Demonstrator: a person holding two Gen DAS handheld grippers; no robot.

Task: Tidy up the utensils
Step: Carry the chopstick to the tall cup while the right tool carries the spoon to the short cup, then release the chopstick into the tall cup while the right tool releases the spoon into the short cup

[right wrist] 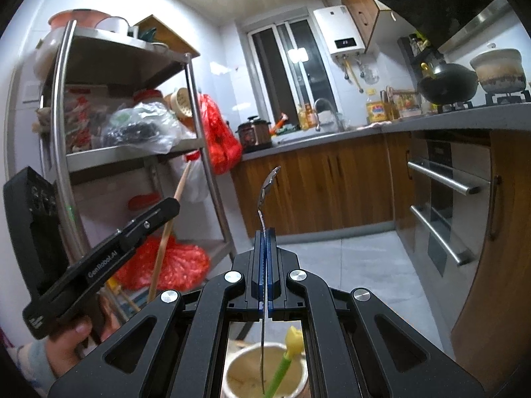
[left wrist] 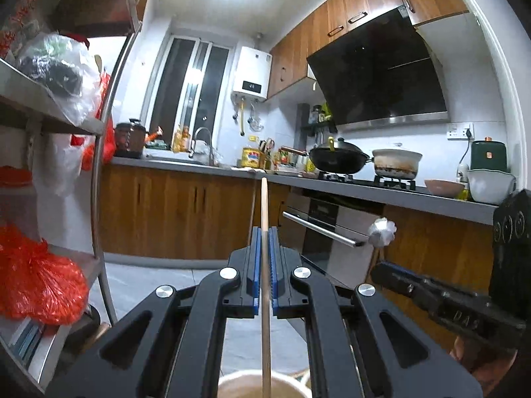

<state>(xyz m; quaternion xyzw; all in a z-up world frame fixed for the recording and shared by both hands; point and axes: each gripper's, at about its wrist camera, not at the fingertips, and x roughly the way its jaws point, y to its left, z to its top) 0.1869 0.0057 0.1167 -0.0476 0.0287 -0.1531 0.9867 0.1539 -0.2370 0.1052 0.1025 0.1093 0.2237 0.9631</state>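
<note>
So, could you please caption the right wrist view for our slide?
Right gripper shut on a thin metal spoon above a pale round pot; left gripper grips a wooden chopstick.

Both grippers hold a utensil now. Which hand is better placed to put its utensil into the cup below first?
Probably the right. The right gripper holds the metal spoon with its lower end already inside the cup. The left gripper holds the chopstick above a container only partly visible.

White-tiled kitchen, wooden cabinets (left wrist: pixel 172 212), grey counter (left wrist: pixel 365 192), window (left wrist: pixel 189 89).
</note>
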